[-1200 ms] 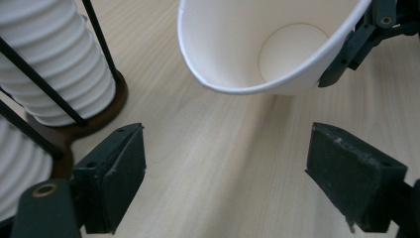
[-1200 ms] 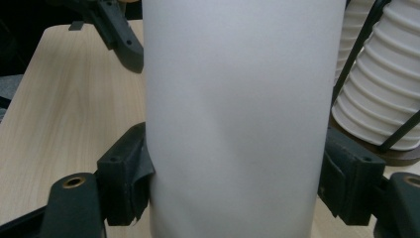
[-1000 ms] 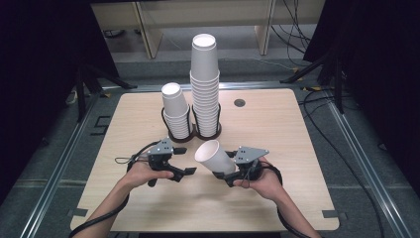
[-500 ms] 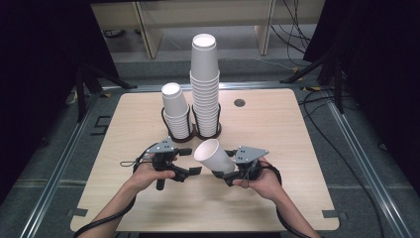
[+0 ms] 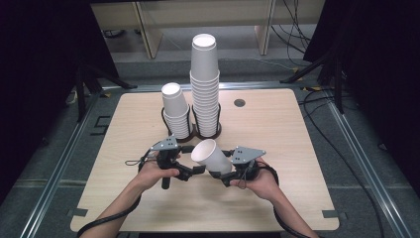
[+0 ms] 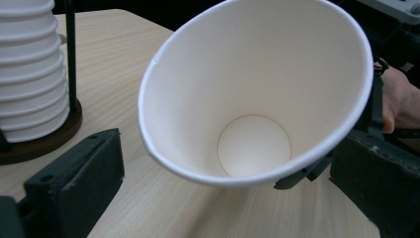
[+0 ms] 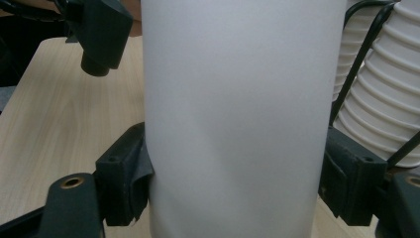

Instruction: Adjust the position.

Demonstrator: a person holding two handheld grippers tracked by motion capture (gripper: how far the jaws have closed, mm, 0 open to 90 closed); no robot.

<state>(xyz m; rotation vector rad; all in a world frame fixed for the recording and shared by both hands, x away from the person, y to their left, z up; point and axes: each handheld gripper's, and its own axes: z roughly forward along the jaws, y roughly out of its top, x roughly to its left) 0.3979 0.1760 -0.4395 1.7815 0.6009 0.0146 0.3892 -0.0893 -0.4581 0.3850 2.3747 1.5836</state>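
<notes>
Place: a lab or test room set up for recording, not a home or kitchen.
Table: a bare light-wood table (image 5: 277, 129) with rounded corners and a small round dark fitting (image 5: 239, 103) in its top, framed by metal rails (image 5: 364, 158) on the floor.
Floor: grey carpet, with black cables (image 5: 317, 106) lying loose beside the table.
Surroundings: black curtains (image 5: 44, 59) hang on both sides; dark stand legs (image 5: 86, 82) rest on the floor nearby.
Background: plain pale wooden furniture (image 5: 148, 25) stands beyond the table, with more cables trailing under it.
</notes>
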